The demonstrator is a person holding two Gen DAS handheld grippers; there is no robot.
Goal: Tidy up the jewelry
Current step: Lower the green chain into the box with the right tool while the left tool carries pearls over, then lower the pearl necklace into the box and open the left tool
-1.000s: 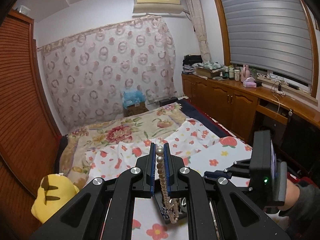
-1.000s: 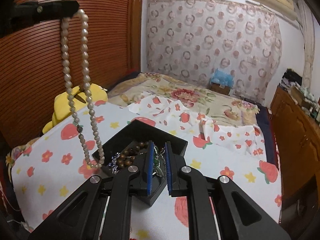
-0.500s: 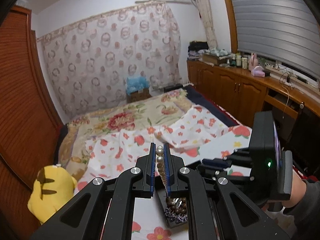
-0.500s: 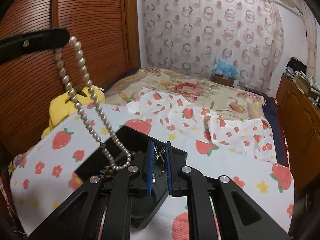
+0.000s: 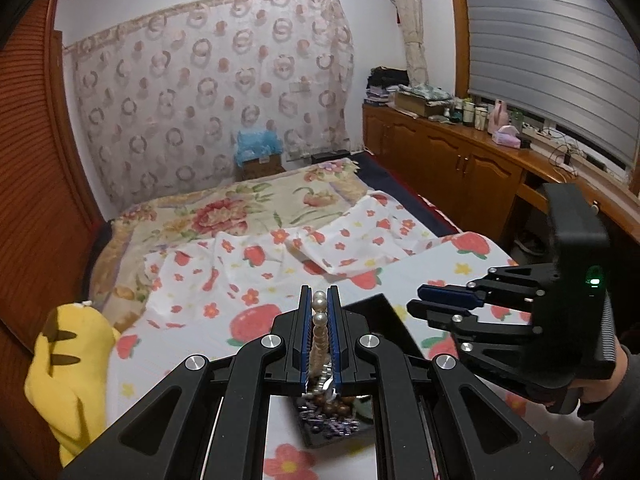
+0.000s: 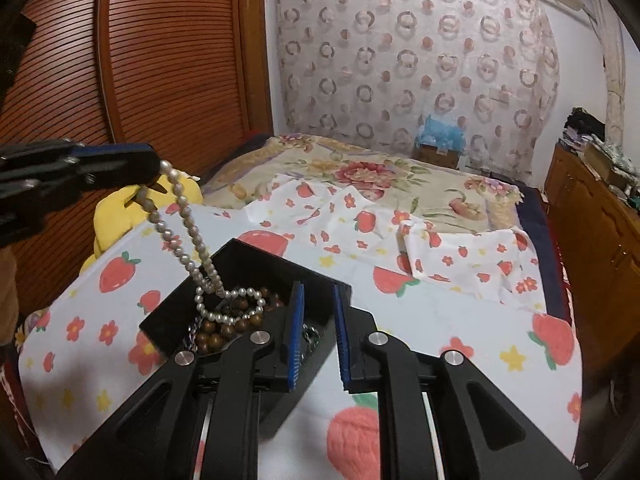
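My left gripper (image 5: 319, 292) is shut on a white pearl necklace (image 5: 319, 320), pinched near its top. In the right wrist view the left gripper (image 6: 154, 166) comes in from the left, and the pearl necklace (image 6: 188, 216) hangs slanting down into an open black box (image 6: 256, 264). Its lower loop lies on brown wooden beads (image 6: 216, 338) inside. My right gripper (image 6: 319, 292) hovers over the box's right corner. Its jaws are opening, with a clear gap and nothing pressed between the pads. The right gripper (image 5: 418, 300) also shows beside the box (image 5: 384, 312).
The box sits on a bed with a strawberry-print sheet (image 6: 460, 320). A yellow plush toy (image 5: 68, 360) lies at the bed's left edge against a wooden wardrobe (image 6: 140, 60). A crumpled flowered cloth (image 6: 460, 256) lies behind the box. Wooden cabinets (image 5: 460, 160) line the right wall.
The left gripper has come down with the pearl necklace, and its hanging loop now rests inside the box. The right gripper's jaws stand wider apart than before.
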